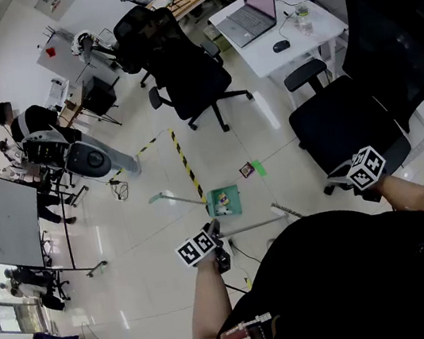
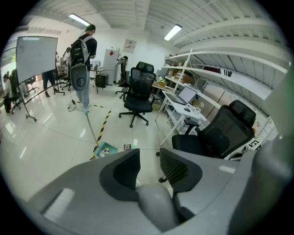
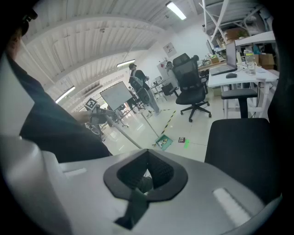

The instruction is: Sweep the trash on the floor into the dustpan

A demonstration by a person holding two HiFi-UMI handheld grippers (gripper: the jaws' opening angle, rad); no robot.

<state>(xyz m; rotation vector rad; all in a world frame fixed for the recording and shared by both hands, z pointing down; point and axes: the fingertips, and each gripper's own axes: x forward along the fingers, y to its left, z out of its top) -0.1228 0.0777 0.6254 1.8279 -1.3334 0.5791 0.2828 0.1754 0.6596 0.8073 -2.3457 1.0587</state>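
Note:
A green dustpan [image 1: 224, 201] lies on the white floor with some trash in it, and its long handle [image 1: 178, 200] stretches left. A small dark packet [image 1: 247, 170] and a green scrap [image 1: 260, 169] lie just right of it. My left gripper [image 1: 217, 240] is shut on a pale broom handle [image 1: 254, 225] that runs right and vanishes behind my torso. My right gripper [image 1: 361, 181] hovers by the black chair. In the right gripper view the broom handle [image 3: 124, 134] leads into the right gripper's [image 3: 147, 158] shut jaws. The broom head is hidden. The dustpan [image 2: 106, 149] also shows beyond the left gripper [image 2: 149, 167].
Black office chairs [image 1: 188, 72] [image 1: 361, 99] stand behind and right of the trash. A white desk [image 1: 285, 31] carries a laptop. Yellow-black tape [image 1: 188, 169] crosses the floor. People, a whiteboard [image 1: 8, 223] and a grey machine [image 1: 85, 158] stand at the left.

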